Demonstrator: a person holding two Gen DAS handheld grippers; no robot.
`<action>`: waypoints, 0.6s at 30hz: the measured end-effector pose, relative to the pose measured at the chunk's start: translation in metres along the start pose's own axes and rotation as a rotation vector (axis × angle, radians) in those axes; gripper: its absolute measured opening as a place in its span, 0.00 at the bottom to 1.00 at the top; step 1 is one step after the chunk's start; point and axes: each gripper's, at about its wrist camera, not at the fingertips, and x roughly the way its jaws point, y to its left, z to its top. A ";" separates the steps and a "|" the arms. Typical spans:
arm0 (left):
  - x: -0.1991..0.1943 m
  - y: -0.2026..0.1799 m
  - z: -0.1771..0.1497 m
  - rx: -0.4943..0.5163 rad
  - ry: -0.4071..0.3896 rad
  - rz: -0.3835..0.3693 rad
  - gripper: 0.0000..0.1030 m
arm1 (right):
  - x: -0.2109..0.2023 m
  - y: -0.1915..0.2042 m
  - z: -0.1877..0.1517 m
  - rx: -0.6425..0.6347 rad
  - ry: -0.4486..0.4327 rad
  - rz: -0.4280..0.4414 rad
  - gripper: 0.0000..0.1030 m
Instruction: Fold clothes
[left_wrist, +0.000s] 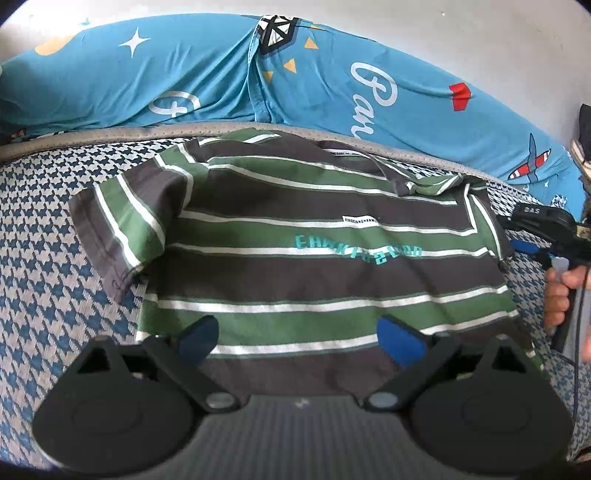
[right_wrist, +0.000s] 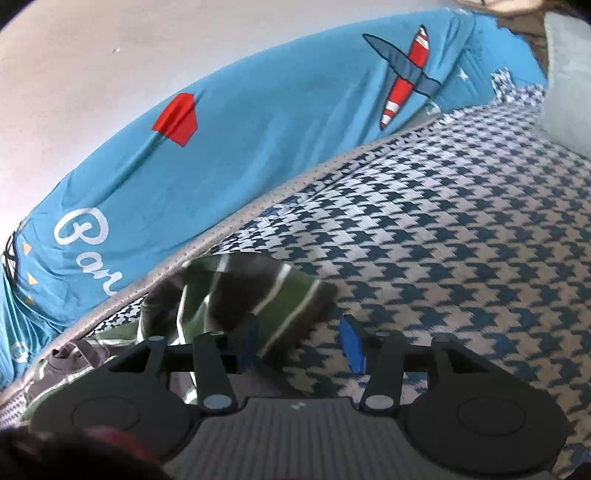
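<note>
Two views. Left wrist view: your left gripper (left_wrist: 297, 338) hovers with its blue-padded fingers (left_wrist: 397, 341) spread wide and holding nothing, poised over the hem of the striped T-shirt (left_wrist: 303, 254). That shirt lies front up on the houndstooth mat (left_wrist: 48, 236), its long axis running away from you, collar (left_wrist: 373, 162) at the far edge, hem nearest you. One sleeve (left_wrist: 122, 229) is spread out to the left. Its bands are green, charcoal and white. Teal chest lettering appears upside down and cannot be read with certainty; a small white label above it is too small to read. Behind lies a blue sheet (left_wrist: 184, 77) with white script beginning "Par". At the right edge a hand (left_wrist: 559, 295) grips the right gripper's handle, marked "DAS".

Right wrist view: your right gripper (right_wrist: 301, 343) is parted and empty above the mat, just beside the shirt's other sleeve (right_wrist: 258, 295); its left pad overlaps the cloth, and contact cannot be told.
</note>
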 end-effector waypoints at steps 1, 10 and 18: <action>0.001 0.000 0.000 -0.001 0.001 0.002 0.94 | 0.002 0.004 -0.001 -0.015 -0.008 -0.010 0.45; 0.006 0.000 0.002 -0.002 0.002 0.012 0.94 | -0.003 0.039 0.000 -0.130 -0.138 -0.063 0.05; 0.005 -0.001 0.003 0.001 -0.005 0.012 0.94 | -0.040 0.037 0.024 0.004 -0.382 -0.139 0.29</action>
